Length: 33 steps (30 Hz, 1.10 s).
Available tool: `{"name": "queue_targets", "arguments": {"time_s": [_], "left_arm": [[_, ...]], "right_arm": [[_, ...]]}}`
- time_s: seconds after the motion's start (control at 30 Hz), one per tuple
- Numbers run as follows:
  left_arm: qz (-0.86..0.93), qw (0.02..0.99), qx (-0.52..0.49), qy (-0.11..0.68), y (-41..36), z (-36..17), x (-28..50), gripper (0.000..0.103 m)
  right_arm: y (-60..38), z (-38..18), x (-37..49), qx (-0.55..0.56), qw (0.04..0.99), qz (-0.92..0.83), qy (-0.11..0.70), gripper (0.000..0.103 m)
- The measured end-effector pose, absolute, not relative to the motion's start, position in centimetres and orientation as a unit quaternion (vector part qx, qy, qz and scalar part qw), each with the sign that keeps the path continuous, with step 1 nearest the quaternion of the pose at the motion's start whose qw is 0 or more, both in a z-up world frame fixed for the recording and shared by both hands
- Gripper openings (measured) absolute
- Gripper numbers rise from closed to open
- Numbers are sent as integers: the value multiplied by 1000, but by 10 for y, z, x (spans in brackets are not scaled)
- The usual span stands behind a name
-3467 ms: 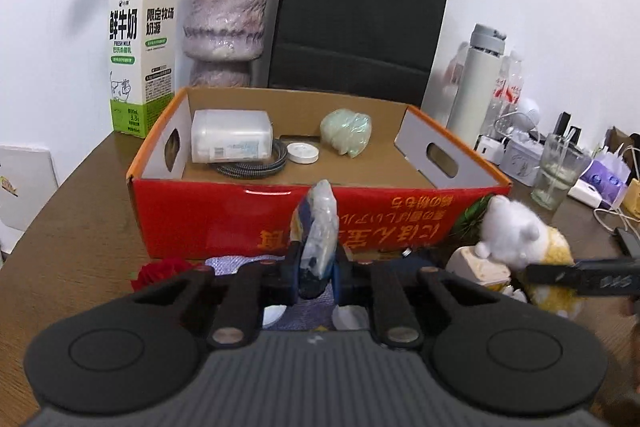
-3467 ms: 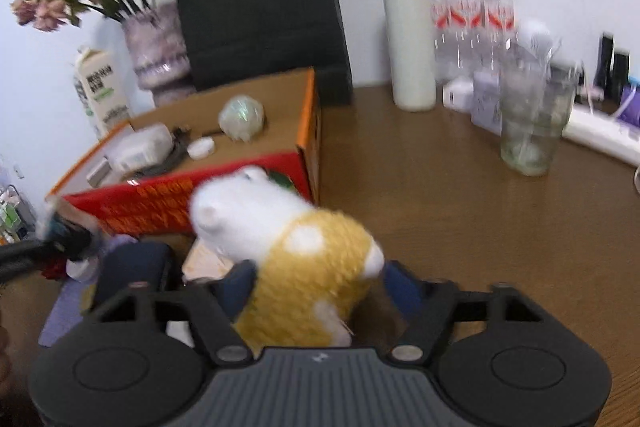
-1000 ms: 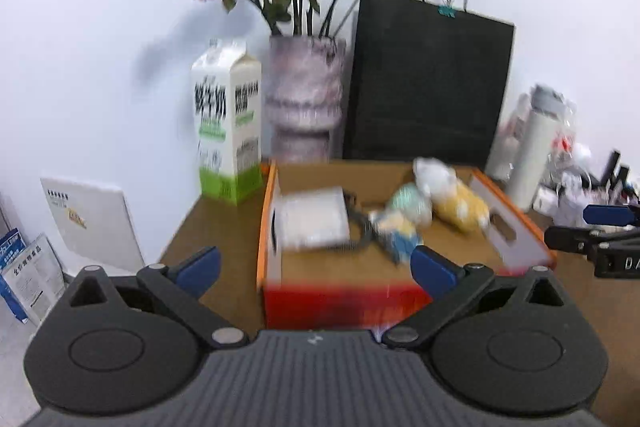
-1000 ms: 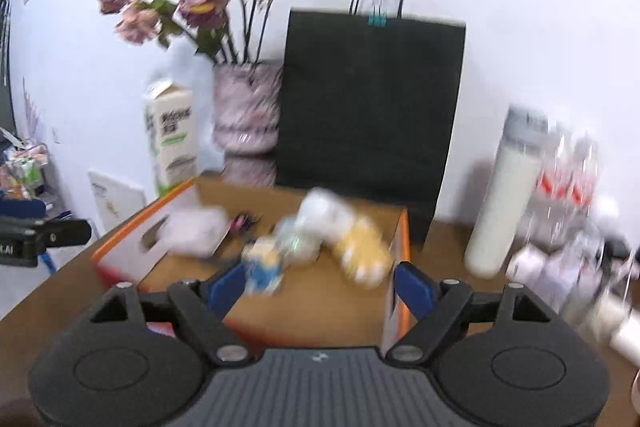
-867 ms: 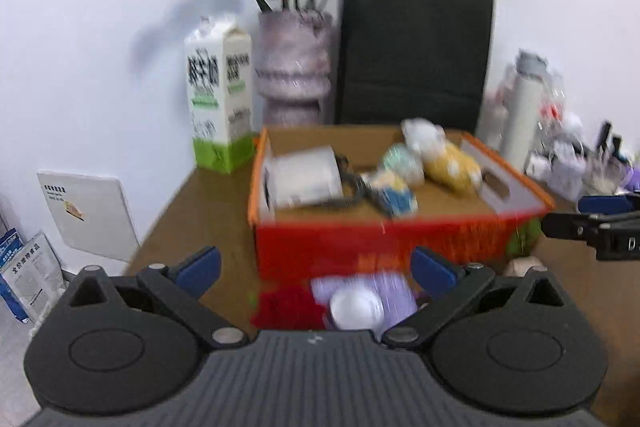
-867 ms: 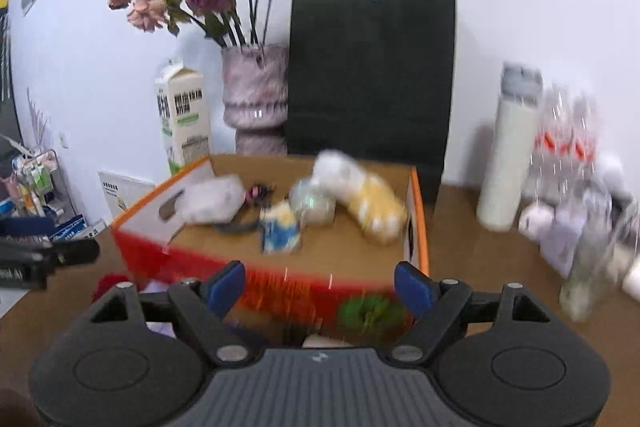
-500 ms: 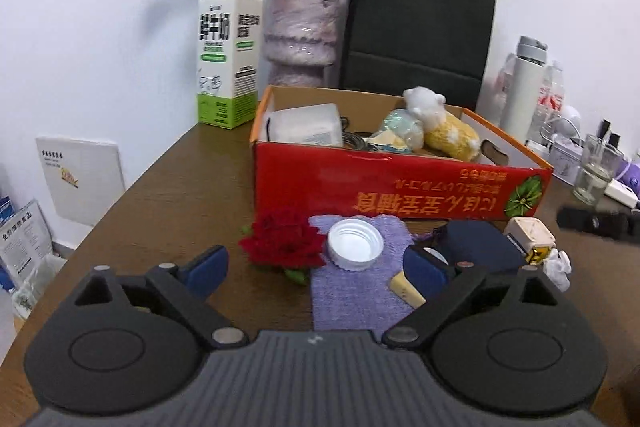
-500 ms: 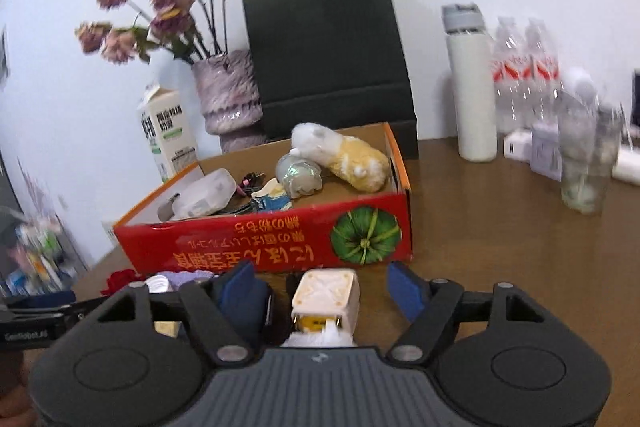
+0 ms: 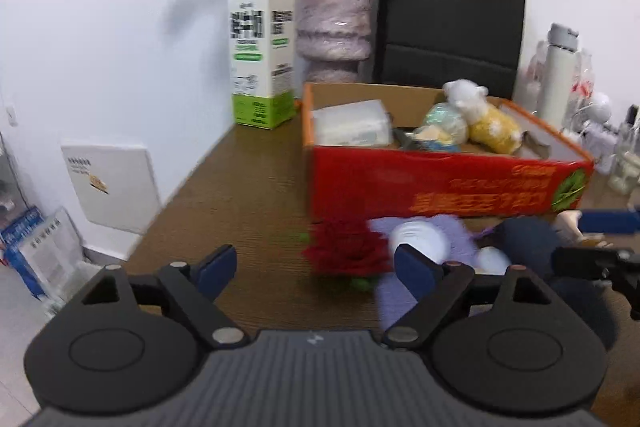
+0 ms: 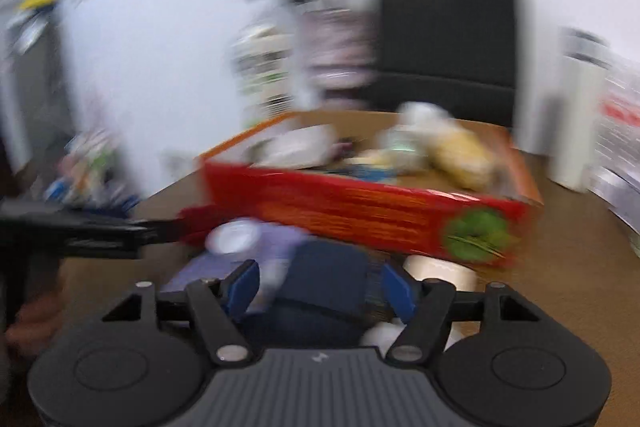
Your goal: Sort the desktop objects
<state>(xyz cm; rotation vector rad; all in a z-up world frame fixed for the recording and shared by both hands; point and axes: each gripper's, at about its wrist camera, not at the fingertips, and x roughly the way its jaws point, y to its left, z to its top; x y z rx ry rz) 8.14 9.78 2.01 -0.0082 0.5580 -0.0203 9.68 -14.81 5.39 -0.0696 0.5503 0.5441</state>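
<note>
Left gripper point(image 9: 315, 267) spread wide, gripping nothing, above bare table point(image 9: 248, 195). Red box point(image 9: 440, 183) far right of it, holding white case point(image 9: 352, 123), plush toy point(image 9: 484, 115). Right gripper point(image 10: 320, 283) gaping around dark pouch point(image 10: 324, 279), not clamped.

wall point(image 9: 120, 7): plain white, evenly lit, soft shadow of the flowers cast on it
table point(image 9: 248, 187): brown wood grain, its far edge against the wall
white panel point(image 9: 112, 183): leaning on the wall below table height
floor point(image 9: 16, 307): pale, at lower left
</note>
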Motion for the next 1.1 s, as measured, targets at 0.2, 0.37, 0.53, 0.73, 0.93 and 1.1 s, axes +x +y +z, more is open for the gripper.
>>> {"name": "queue_targets", "arguments": {"time_s": [0.2, 0.37, 0.53, 0.73, 0.93, 1.1], "left_arm": [[-40, 954, -89, 285, 134, 22, 84, 88], [-46, 957, -48, 283, 125, 27, 87, 89], [-49, 946, -17, 321, 102, 26, 110, 89], [-55, 934, 13, 352, 71, 14, 141, 80], [-24, 925, -7, 378, 68, 10, 134, 44], [-21, 943, -15, 332, 61, 46, 101, 39]], "right_arm": [[-67, 53, 143, -134, 889, 314, 305, 58], [-30, 38, 167, -177, 867, 322, 338, 45], [-45, 40, 163, -144, 873, 313, 345, 39], [-117, 71, 140, -72, 916, 275, 284, 39], [-159, 86, 97, -42, 934, 255, 249, 39], [-178, 84, 78, -16, 935, 248, 251, 39]]}}
